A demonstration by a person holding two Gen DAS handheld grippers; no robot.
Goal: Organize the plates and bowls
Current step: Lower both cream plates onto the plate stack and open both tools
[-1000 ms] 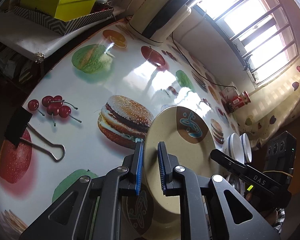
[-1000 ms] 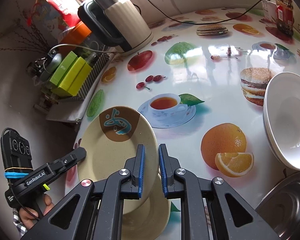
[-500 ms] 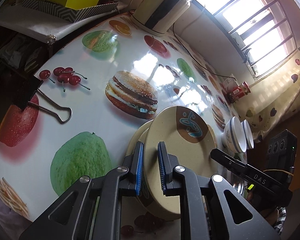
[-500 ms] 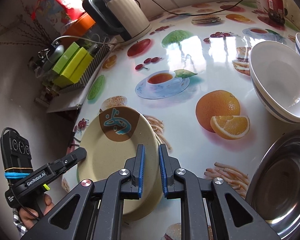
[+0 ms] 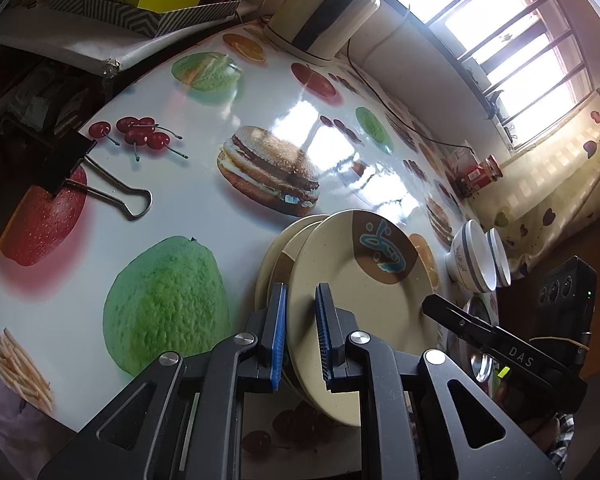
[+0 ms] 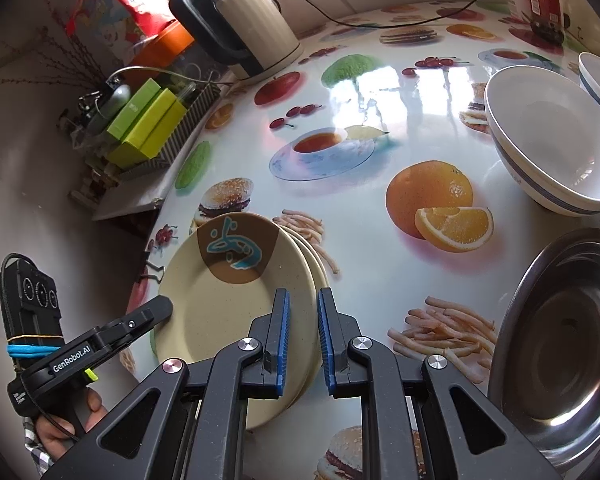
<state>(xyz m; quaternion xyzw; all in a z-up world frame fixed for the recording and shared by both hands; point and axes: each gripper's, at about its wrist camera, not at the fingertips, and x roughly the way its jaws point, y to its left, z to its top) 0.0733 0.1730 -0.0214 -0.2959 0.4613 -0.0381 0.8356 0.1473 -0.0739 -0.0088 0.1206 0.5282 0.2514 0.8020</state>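
A cream plate with a brown patch and blue fish [image 5: 364,292] [image 6: 228,304] rests on a stack of matching plates [image 5: 276,256] [image 6: 320,272] on the printed tablecloth. My left gripper [image 5: 300,336] grips the top plate's near rim on one side. My right gripper [image 6: 302,340] grips its rim on the opposite side. Each gripper shows in the other's view, the right [image 5: 500,344] and the left [image 6: 100,340]. White bowls with blue bands [image 6: 552,152] [image 5: 476,256] stand to the right.
A steel dish [image 6: 568,344] lies at the right front. A cream kettle [image 6: 240,24] stands at the back. A binder clip [image 5: 84,176] lies on the left table edge [image 5: 4,240]. Green boxes in a striped tray [image 6: 148,124] sit on a side shelf. A red jar [image 5: 480,172] stands far back.
Both grippers lowered the top plate from a tilted, raised hold down onto the plate stack. The views drew back and more of the table shows.
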